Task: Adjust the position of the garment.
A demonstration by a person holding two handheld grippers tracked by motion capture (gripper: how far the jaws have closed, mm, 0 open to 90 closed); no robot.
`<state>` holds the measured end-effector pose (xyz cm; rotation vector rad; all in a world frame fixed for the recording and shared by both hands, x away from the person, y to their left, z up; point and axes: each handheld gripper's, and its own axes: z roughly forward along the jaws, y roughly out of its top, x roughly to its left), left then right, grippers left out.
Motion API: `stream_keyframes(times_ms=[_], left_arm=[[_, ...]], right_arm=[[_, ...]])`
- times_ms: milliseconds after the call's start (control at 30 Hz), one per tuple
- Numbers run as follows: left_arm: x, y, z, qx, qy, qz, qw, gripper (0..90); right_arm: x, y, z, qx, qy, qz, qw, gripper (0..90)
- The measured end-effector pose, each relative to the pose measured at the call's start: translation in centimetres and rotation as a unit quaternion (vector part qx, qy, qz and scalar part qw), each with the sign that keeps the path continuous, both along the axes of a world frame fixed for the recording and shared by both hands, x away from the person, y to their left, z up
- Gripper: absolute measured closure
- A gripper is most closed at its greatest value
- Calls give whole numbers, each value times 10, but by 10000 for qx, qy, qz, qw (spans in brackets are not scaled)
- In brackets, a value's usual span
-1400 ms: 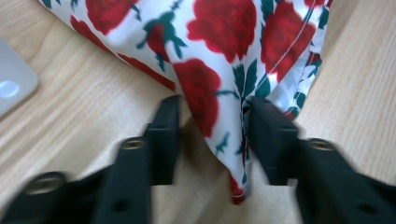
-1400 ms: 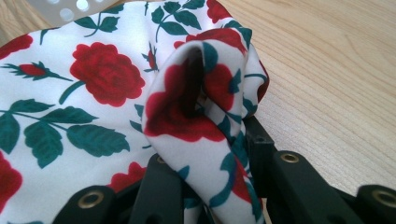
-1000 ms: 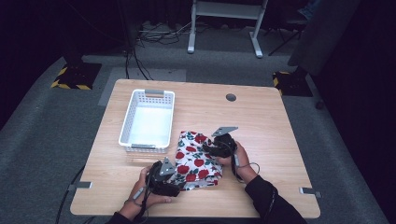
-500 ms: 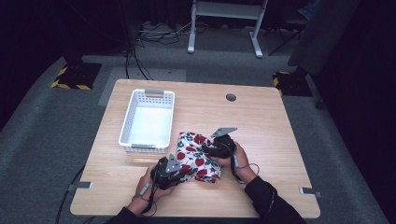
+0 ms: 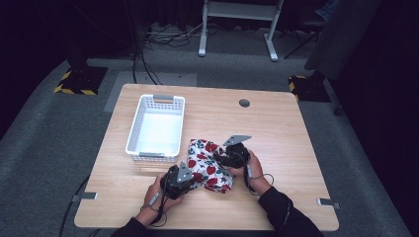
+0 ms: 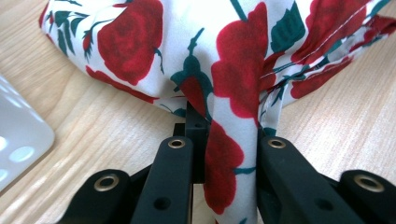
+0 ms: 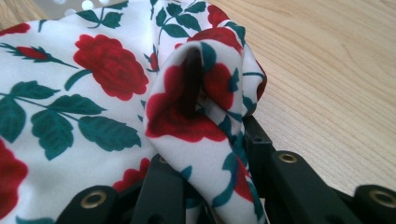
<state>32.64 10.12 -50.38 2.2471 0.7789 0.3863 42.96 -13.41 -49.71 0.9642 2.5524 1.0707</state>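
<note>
So the thing being worked here is one rose-print cloth [image 5: 210, 165], white with red roses and green leaves, lying bunched on the wooden table [image 5: 296, 138] toward the person's side, just beside the near right corner of the white basket [image 5: 157, 127]. From above it doesn't look like it's touching the basket, but it's close.

Both grippers are on it. The left gripper [image 5: 179, 178] sits at the cloth's near-left corner, and its jaws have just been closing. In the left gripper view a strip of the fabric [image 6: 233, 154] runs straight down between the two black jaws, so it's pinched there with the rest of the cloth fanning out ahead of them. The right gripper [image 5: 232, 157] is at the far-right edge, and in the right gripper view a fold of fabric [image 7: 196, 102] bulges up out of its jaws, so that one's clamped on the cloth too.

What matters for whatever comes next: the cloth lies between the two grippers, its long axis running roughly from the left one up and across to the right one, on a diagonal. Neither hand is nearer really, they're each on an end. The basket is on the left gripper's side, so if the cloth is headed in there I'd guess it swings left and away from the person.

Count: one cloth, one basket (looks empty), two grippers, one table, one dark round hole [image 5: 244, 103] near the table's far edge
</note>
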Motion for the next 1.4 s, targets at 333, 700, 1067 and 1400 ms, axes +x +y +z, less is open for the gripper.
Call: stream_keyframes(times_ms=[333,700,1067,1400], left_arm=[[1,2,9,-33,-174,18,9998,829],[5,-2,29,-180,-439,74,9988,830],[17,7,50,-410,-774,380,9954,832],[21,24,64,-501,-1006,677,9914,833]], right_arm=[[-1,-5,13,209,-59,-16,9998,754],[-1,-15,35,431,-240,-120,9987,754],[7,-7,66,549,-505,-132,9971,753],[14,14,86,529,-655,6,9964,752]])
